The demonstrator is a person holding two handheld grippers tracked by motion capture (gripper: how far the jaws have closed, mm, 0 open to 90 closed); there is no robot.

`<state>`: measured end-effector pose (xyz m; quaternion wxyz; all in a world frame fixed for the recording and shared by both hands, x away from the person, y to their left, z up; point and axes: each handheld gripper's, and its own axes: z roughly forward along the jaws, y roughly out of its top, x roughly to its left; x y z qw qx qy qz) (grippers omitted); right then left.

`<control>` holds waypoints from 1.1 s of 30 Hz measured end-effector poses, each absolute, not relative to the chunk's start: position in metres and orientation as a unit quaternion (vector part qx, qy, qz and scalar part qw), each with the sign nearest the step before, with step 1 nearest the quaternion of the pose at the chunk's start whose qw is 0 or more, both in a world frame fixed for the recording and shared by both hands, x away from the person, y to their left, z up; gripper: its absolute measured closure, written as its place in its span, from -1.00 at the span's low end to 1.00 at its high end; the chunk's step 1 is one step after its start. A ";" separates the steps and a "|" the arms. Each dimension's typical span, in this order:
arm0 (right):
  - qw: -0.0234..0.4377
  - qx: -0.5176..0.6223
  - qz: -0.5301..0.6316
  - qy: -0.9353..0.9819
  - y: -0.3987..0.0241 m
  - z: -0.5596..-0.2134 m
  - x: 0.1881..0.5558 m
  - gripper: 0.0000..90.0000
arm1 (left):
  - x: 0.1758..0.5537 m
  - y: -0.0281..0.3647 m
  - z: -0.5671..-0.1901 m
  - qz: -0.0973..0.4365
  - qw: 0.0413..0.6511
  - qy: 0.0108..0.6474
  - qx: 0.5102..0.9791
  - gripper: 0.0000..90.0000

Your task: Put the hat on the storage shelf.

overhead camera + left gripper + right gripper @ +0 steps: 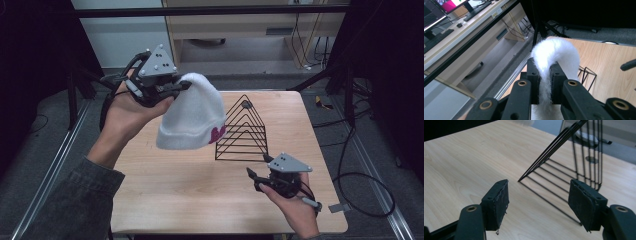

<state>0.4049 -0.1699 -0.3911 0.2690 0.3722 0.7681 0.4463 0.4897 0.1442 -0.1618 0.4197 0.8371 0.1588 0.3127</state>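
White fluffy knit beanie (192,112) with a pink mark on its cuff hangs in the air over the light wooden desk (200,195), its crown pinched between the pressed-together left tongs (172,90) and its long axis dropping down toward the black wire triangular rack (245,131) just beside and below it. The right tongs (253,179) stand spread and empty, low near the rack's front corner. The pink mark's shape is too small to tell, and the beanie covers part of the rack.
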 end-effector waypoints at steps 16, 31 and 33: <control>0.280 0.344 0.474 0.761 -0.179 -0.322 0.448 0.24 | 0.505 0.123 -0.152 0.306 0.438 0.137 0.834 0.81; 0.258 0.309 0.507 0.762 -0.138 -0.278 0.490 0.00 | 0.506 0.116 -0.140 0.300 0.461 0.126 0.826 0.81; 0.254 0.314 0.509 0.760 -0.134 -0.278 0.493 0.00 | 0.505 0.113 -0.141 0.299 0.461 0.123 0.827 0.81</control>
